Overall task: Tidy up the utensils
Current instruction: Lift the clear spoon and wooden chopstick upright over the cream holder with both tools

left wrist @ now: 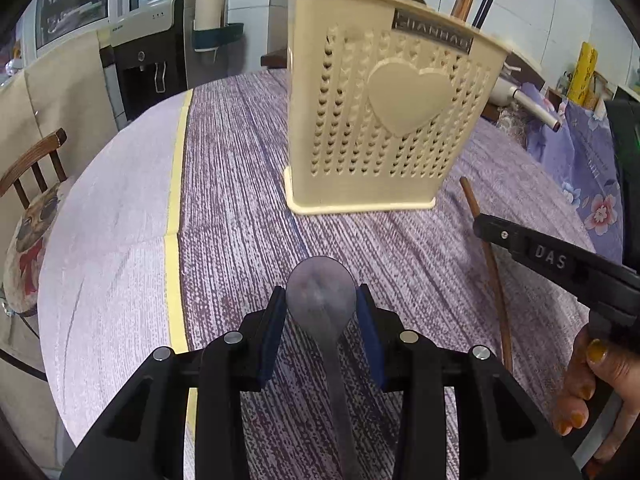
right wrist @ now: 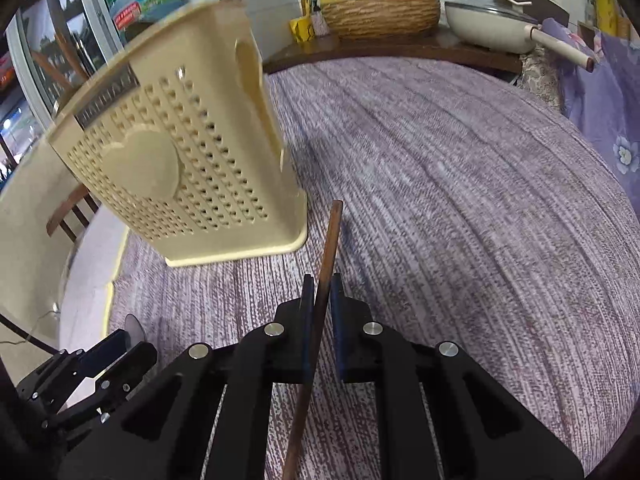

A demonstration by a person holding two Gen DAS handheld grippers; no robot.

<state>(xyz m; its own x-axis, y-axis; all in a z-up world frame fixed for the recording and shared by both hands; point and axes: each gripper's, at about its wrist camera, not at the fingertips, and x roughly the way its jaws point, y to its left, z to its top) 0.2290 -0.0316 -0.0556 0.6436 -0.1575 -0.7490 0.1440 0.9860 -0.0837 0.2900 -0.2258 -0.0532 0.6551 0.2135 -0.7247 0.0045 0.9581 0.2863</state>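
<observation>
a metal spoon is sitting bowl-forward between the pads of the left tongs, which are clenching it at the bowl's sides, its handle running back under the tool. just ahead of these tongs a cream perforated utensil holder with a raised heart is standing upright on the purple woven cloth of the counter, chopsticks poking from its top. to the right, the right tongs are pinching a single brown chopstick tight, its tip pointing forward beside the holder's base. a person's hand is gripping that tool's handle.
</observation>
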